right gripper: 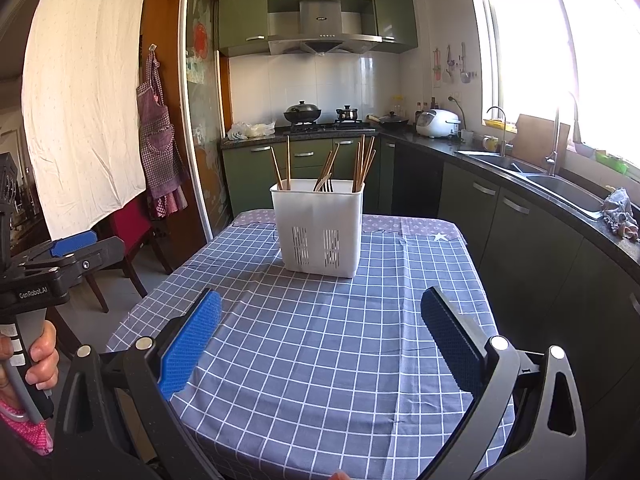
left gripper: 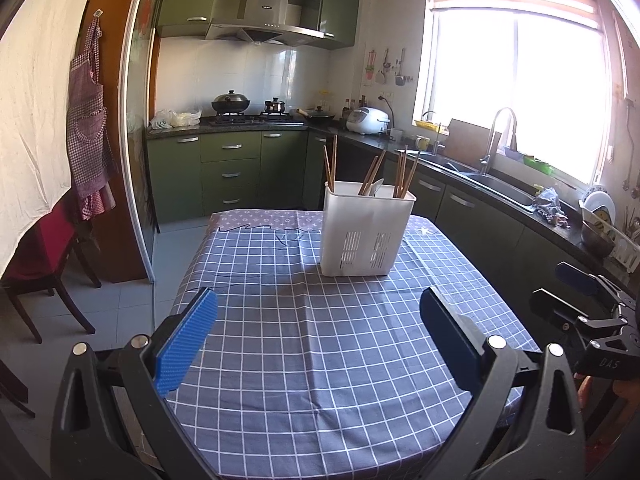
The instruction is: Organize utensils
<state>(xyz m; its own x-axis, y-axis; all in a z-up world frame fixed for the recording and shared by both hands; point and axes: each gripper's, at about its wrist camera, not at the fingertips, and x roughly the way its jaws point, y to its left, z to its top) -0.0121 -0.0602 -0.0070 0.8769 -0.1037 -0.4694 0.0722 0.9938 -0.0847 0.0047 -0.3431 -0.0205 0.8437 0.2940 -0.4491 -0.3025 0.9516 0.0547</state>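
Kitchen interior, green cabinets (left gripper: 230, 168) along two walls, steel range hood (left gripper: 266, 24) above a gas hob carrying a lidded wok (left gripper: 231, 102); white rice cooker (left gripper: 367, 120) on the dark counter, sink with tall faucet (left gripper: 494, 136) beneath a bright window. Checked apron (left gripper: 86, 120) hanging on the wooden panel at left, red-seated chair (left gripper: 44, 248) below it. Table dressed in a blue-grey checked tablecloth (left gripper: 320, 340), patterned border at its far end. Item one: white plastic utensil holder (left gripper: 366, 232), slotted vents low on its near face, standing upright on the far half of the cloth, centre-right in the left wrist view and centre in the right wrist view (right gripper: 318, 232). Contents: wooden chopsticks (left gripper: 372, 172) in several groups, leaning at differing angles, plus metal cutlery in the middle section, fork tines visible in the right wrist view. Item two: left gripper (left gripper: 318, 340), blue-padded fingers spread wide, nothing between them, poised above the near part of the cloth, well apart from the holder. Item three: right gripper (right gripper: 320, 340), fingers likewise spread wide and holding nothing, above the near cloth.
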